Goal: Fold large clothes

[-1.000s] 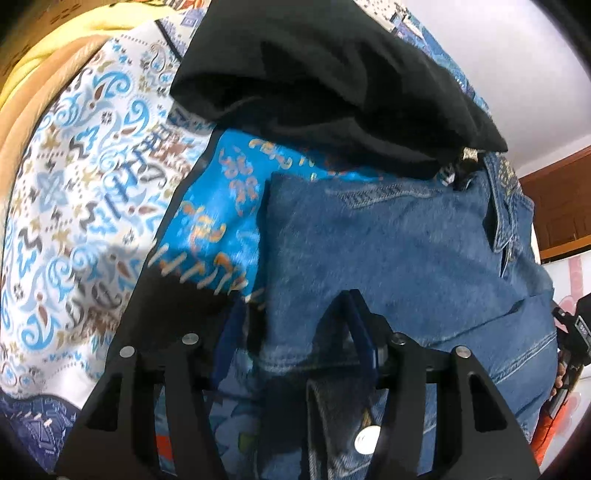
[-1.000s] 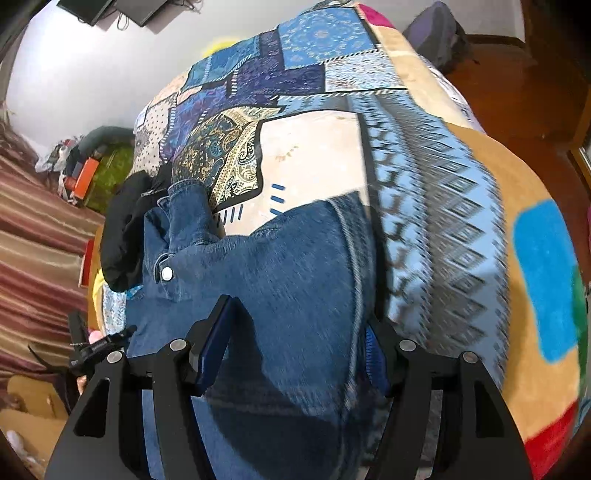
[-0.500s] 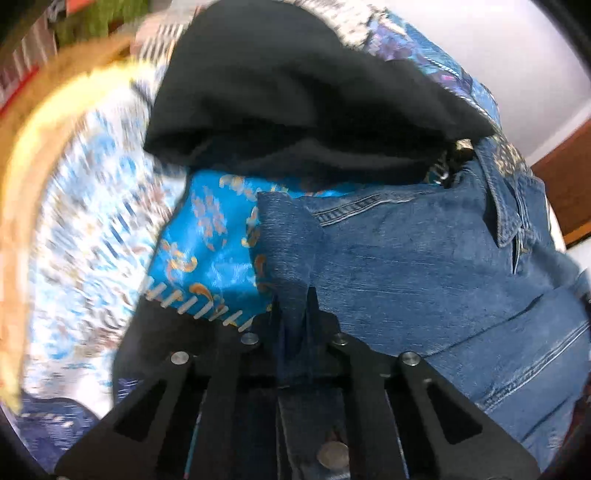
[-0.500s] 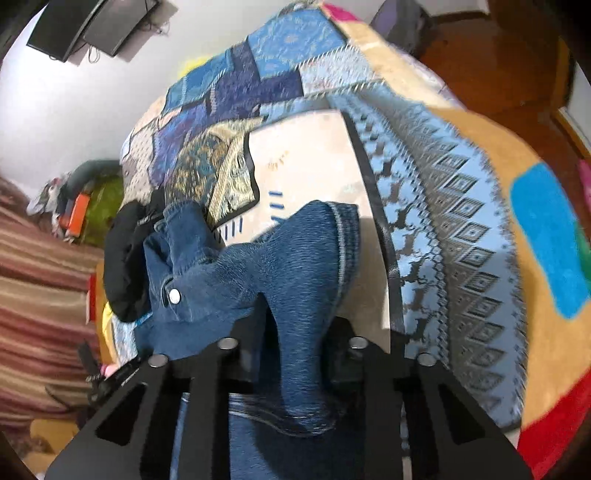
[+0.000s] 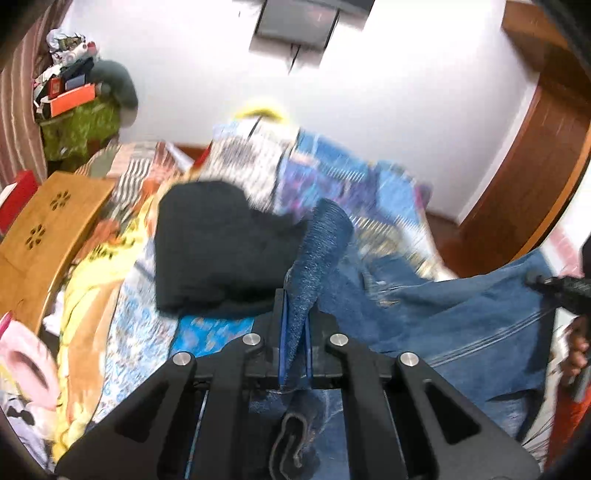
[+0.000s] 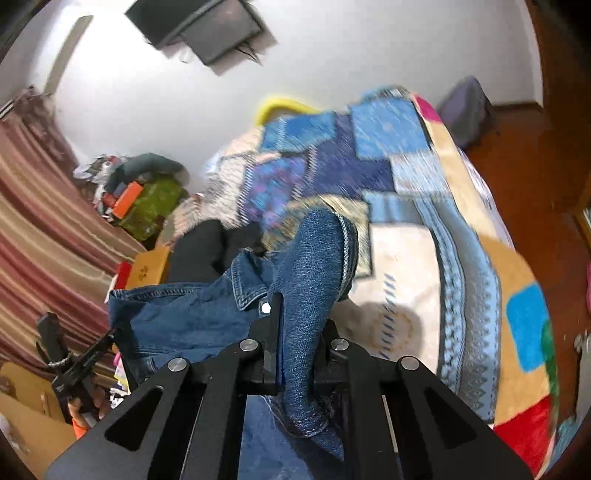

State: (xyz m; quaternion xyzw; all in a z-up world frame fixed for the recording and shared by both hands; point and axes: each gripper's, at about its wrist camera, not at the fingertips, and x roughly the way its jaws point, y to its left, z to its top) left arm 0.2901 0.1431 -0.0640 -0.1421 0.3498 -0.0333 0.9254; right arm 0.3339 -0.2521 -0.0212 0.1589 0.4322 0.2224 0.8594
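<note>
My left claw (image 5: 294,332) is pressed together on a fold of the denim jacket (image 5: 454,317), and a tongue of blue cloth stands up between its fingers (image 5: 277,332). My right claw (image 6: 295,332) is likewise pinched on another part of the same denim jacket (image 6: 184,317), with a thick roll of hem rising out of the grip and bending over to the right. Between the 2 grips the jacket hangs stretched, lifted off the bed; in the right wrist view its collar (image 6: 247,284) and a metal snap button (image 6: 264,307) sit just left of my fingers.

Below lies the patchwork blanket (image 6: 406,295) that covers the bed, with blue, cream and tan panels. A black garment (image 5: 221,251) lies bunched on the blanket near the left edge of the bed, just beyond my left claw. Off that same edge stands a wooden lap table (image 5: 48,229) with flower cut-outs. On the white wall (image 5: 388,74) above the head of the bed hangs a dark flat screen (image 5: 299,18). Much of the blanket is motion-blurred.
</note>
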